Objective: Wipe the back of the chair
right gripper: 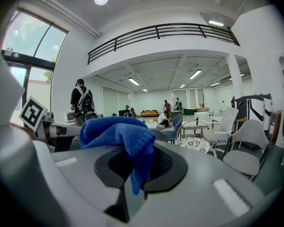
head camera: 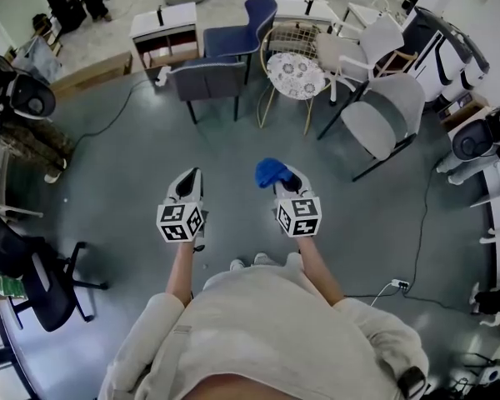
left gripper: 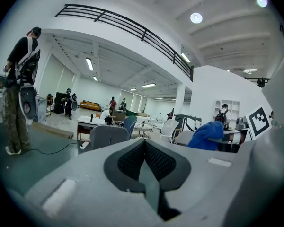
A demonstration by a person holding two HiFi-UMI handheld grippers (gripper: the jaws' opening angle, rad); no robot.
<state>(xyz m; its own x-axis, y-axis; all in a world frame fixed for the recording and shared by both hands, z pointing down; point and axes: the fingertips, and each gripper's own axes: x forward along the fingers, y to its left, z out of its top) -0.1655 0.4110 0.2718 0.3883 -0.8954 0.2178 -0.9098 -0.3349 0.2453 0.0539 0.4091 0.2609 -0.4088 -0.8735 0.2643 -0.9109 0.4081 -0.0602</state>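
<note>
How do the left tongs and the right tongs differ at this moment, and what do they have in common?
The left tongs are shut on nothing; the right tongs are shut on a blue cloth. The left tongs' dark pads show bare; the cloth drapes over the right tongs' pads. Both are held out side by side, and each carries a marker cube.

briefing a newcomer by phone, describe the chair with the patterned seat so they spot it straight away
Ahead of the person, a cluster of chairs stands on the grey floor. In its middle, between the dark blue chair and the white chair, is the patterned chair. It alone has a round flowery seat, a curved wire back and thin gold legs.
</note>
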